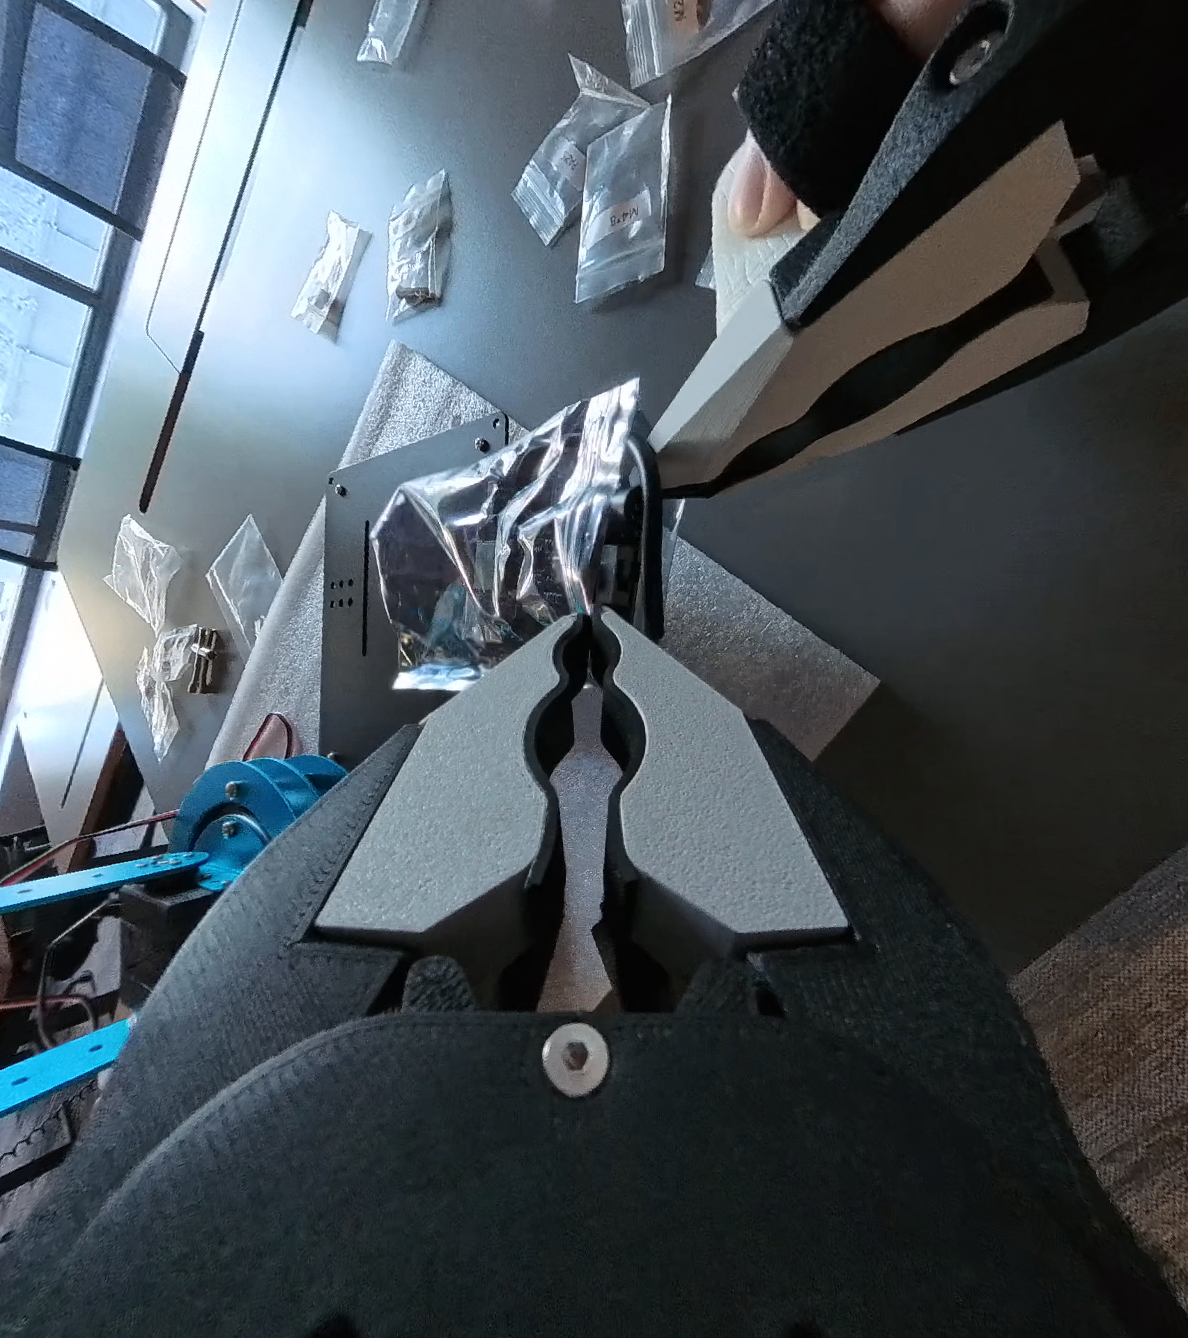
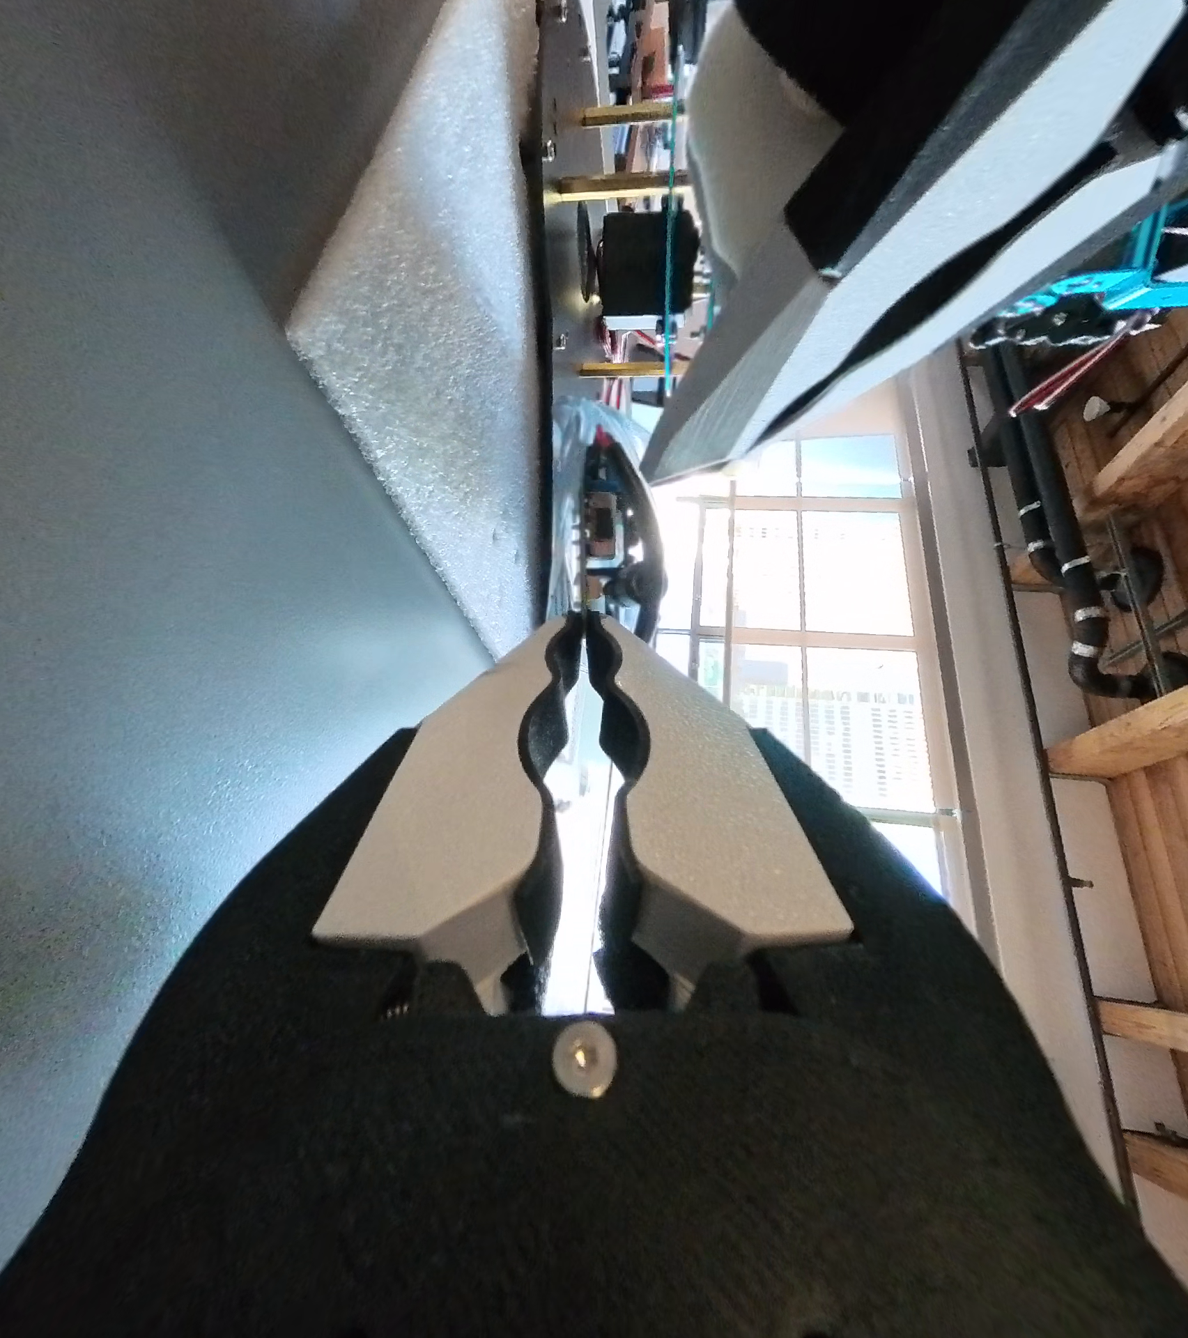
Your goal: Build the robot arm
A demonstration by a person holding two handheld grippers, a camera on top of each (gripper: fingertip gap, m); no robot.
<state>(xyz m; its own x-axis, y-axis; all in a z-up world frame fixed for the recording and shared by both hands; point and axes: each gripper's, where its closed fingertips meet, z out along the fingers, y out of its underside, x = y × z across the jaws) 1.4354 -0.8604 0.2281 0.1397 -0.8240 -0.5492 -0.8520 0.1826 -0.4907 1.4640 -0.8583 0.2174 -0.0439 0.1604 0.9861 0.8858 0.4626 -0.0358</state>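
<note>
Landmark: crinkled silvery foil bag point(image 1: 504, 536), lying over a grey metal plate point(image 1: 348, 550) on a sheet of white foam point(image 1: 757, 637)

Left gripper point(image 1: 591, 621) – fingertips pressed together on the bag's near edge, pinching it. Right gripper point(image 1: 656, 463) comes in from the upper right of the bag, tips against its far corner beside a black cable point(image 1: 645, 463). In the right wrist view the right gripper point(image 2: 585, 620) has its tips closed on a thin shiny edge of the bag point(image 2: 580, 594); the left gripper's fingers point(image 2: 757, 376) cross above it

Hard to make out: bag contents are mostly hidden by glare; a bit of blue shows through low down, and a circuit board with dark parts point(image 2: 605, 536) shows at its open end in the right view. Part of a hand point(image 1: 757, 195) and a black strap point(image 1: 815, 94) sit on the right gripper, cut off by the frame. The plate is half covered by the bag

Surface point(image 1: 938, 579) – dark grey, matte. Beyond the bag, many small clear zip bags point(image 1: 623, 210), some with white labels. Left of the bag, loose clear bags holding metal parts point(image 1: 178, 651). Nearer than the bag and to the left, a blue metal assembly point(image 1: 236, 811) with red and black wires. Brass standoffs point(image 2: 620, 184) stand on the plate beyond the bag in the right view

Room – large dark-framed windows point(image 1: 11, 289), bright daylight; wooden beam ceiling point(image 2: 1155, 724) with black pipes
</note>
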